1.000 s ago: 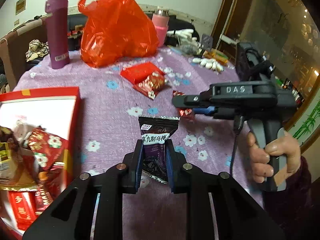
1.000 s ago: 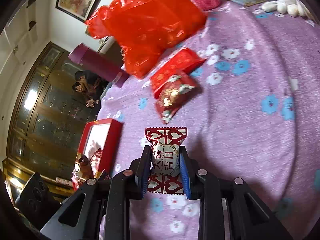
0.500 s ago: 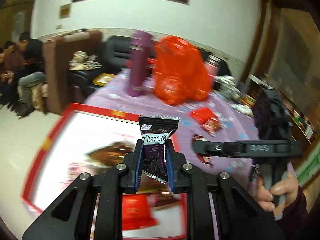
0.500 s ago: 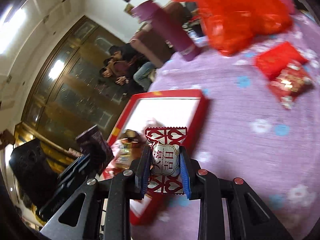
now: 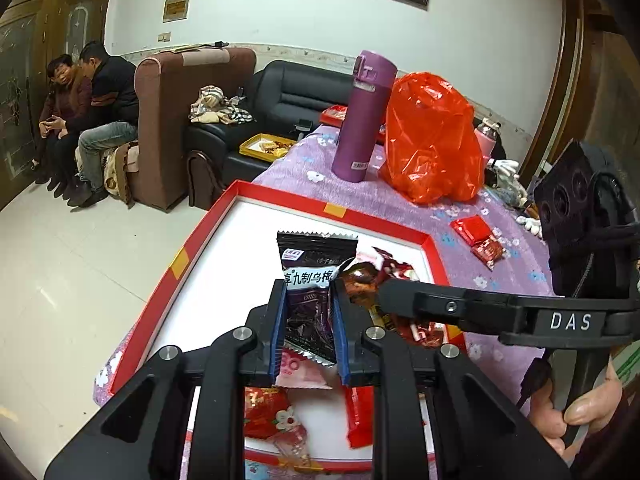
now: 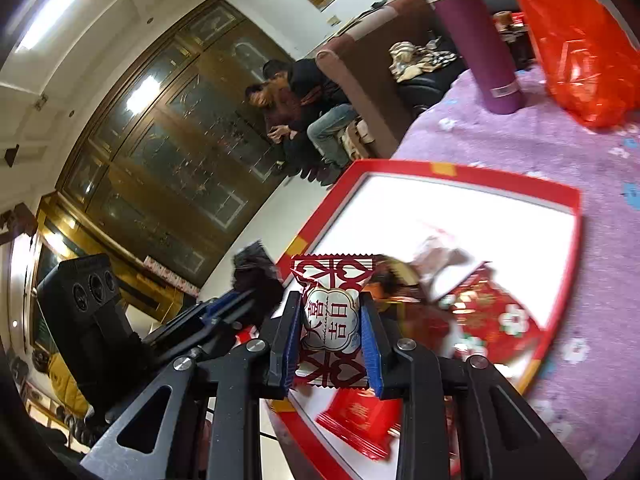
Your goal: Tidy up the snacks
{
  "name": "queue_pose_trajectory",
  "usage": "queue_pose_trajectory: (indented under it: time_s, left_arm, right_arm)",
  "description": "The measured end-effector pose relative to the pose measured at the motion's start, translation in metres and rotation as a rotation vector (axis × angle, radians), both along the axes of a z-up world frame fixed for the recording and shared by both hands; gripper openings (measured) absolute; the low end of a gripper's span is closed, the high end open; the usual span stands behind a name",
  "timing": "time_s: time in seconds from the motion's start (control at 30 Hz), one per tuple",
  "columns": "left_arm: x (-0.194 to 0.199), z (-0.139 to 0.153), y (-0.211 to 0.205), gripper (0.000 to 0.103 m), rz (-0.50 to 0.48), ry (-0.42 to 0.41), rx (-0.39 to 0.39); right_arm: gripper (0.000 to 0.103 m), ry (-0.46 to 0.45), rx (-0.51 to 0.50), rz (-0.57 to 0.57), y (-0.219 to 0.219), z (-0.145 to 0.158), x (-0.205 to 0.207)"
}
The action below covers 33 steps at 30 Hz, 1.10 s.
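Both grippers tilt downward over the red box (image 5: 428, 240) on the purple tablecloth (image 5: 516, 264). The left gripper (image 5: 308, 328) clamps one black plum packet (image 5: 314, 280); the right gripper (image 6: 330, 340) clamps one red-and-white candy (image 6: 330, 320). Two red packets (image 5: 478, 236) lie outside the box.

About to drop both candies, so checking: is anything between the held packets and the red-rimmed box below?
Nothing visible blocks either. The dark plum-candy packet and the red-and-white candy packet hang over the red-rimmed white box, which already holds loose wrapped snacks.
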<state>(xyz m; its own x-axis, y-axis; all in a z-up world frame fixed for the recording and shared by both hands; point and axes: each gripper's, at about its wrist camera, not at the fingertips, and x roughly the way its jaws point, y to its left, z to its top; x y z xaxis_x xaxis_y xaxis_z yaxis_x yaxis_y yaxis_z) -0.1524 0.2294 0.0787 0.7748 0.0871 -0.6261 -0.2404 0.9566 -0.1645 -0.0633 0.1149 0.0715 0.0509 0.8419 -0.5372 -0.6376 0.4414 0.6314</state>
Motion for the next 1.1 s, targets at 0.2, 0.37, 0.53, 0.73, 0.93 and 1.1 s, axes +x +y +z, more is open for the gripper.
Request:
queue_pose_trajectory:
  time_s: [0.2,0.37,0.53,0.73,0.93,1.1]
  left_arm:
    - [0.001,-0.009,0.009,0.028,0.035,0.056,-0.011]
    - [-0.001,-0.009,0.015,0.063,0.086,0.058,-0.040]
    - [-0.005,0.001,0.007,0.066,0.090,0.029,0.009]
    - [0.007,0.005,-0.021,0.068,0.016,0.044,0.053]
    - [0.038,0.024,-0.069,0.069,-0.124,0.059,0.099]
    - [0.092,0.037,-0.131,0.073,-0.279,0.059,0.196]
  right_arm:
    - [0.030,-0.053,-0.023,-0.014,0.015,0.003,-0.007]
    - [0.045,-0.063,0.016,-0.037,-0.002,0.012,-0.003]
    - [0.051,-0.068,0.043,-0.114,-0.040,0.016,0.013]
    - [0.055,-0.045,0.044,-0.260,-0.113,0.010,0.048]
    - [0.063,-0.015,0.056,-0.451,-0.205,0.001,0.098]
    - [0.066,0.042,0.145,-0.677,-0.289,-0.024,0.127]
